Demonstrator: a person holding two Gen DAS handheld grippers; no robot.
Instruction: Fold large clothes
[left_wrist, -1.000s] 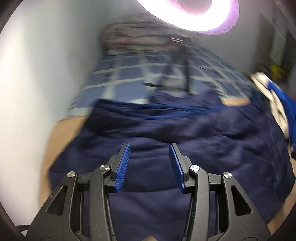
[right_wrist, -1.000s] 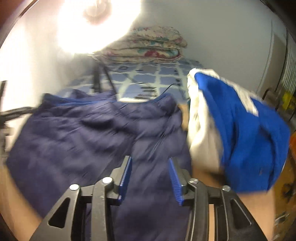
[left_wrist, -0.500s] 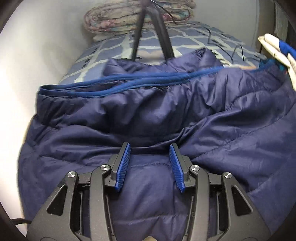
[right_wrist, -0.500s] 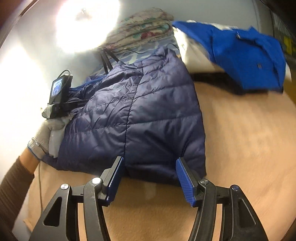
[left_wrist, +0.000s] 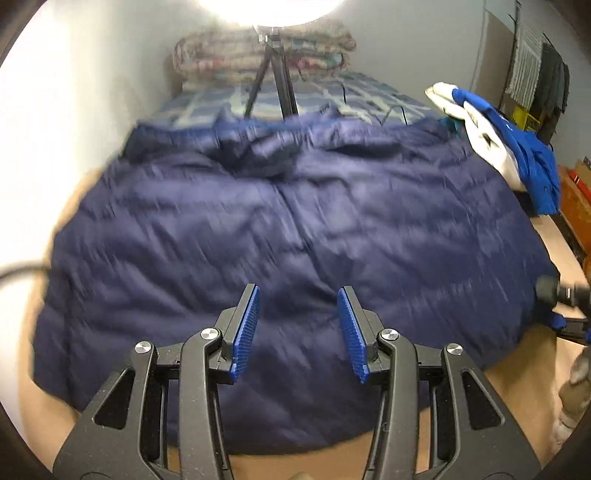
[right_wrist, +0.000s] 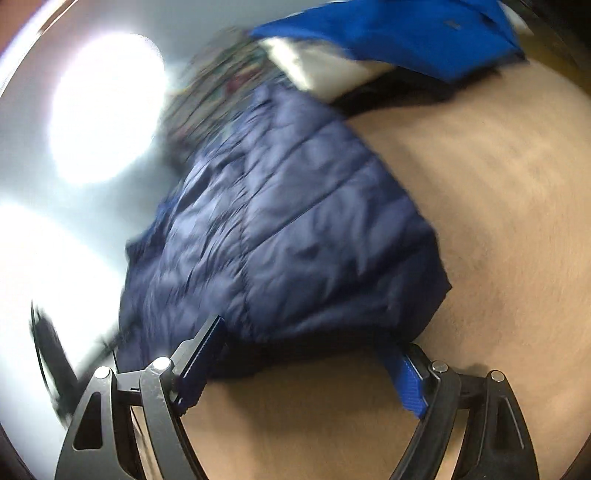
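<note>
A navy quilted puffer jacket (left_wrist: 288, 236) lies spread on a tan bed cover (left_wrist: 524, 369). My left gripper (left_wrist: 298, 328) is open and empty, raised above the jacket's near half. In the right wrist view the jacket (right_wrist: 288, 229) lies folded in a thick block. My right gripper (right_wrist: 306, 354) is open wide at its near edge, with the jacket's hem between the fingers, which do not clamp it. The right gripper also shows at the far right of the left wrist view (left_wrist: 565, 306).
A bright blue and white garment (left_wrist: 509, 147) lies at the jacket's far right, also in the right wrist view (right_wrist: 388, 40). A tripod (left_wrist: 273, 85) stands on the checked sheet behind, with folded quilts (left_wrist: 258, 55) at the wall. Bare tan cover (right_wrist: 498, 221) lies right.
My left gripper has pulled back and risen, so more of the jacket shows. My right gripper has moved in to the jacket's near edge and tilted; both views are motion-blurred.
</note>
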